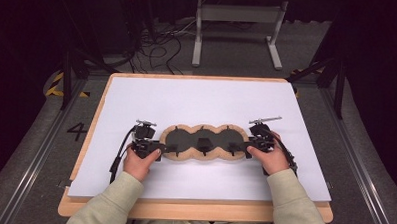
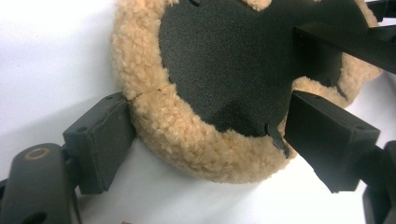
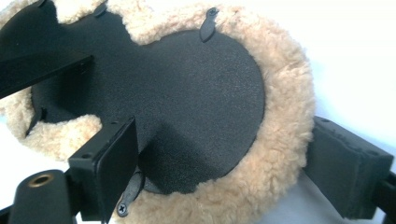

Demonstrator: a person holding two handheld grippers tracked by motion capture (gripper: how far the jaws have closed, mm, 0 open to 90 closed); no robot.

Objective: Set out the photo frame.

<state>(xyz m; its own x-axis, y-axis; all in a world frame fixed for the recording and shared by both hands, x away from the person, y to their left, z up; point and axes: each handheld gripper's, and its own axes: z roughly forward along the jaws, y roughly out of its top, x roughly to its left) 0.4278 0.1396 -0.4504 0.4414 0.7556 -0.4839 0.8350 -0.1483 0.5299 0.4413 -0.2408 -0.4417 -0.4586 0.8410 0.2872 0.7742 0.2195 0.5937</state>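
Left claw (image 1: 169, 149) and right claw (image 1: 238, 146) each straddle an end of the fleece-edged black pad (image 1: 185, 139), jaws apart, apparently unclamped; pad lies flat, near table (image 1: 197, 94) front.

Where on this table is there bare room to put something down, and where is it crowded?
The white sheet is bare beyond the fleece-edged pad, up to the far edge, and at both side margins. A narrower bare strip runs between the pad and the near edge. Crowded: the pad's two ends, where the left gripper and right gripper straddle its rim.
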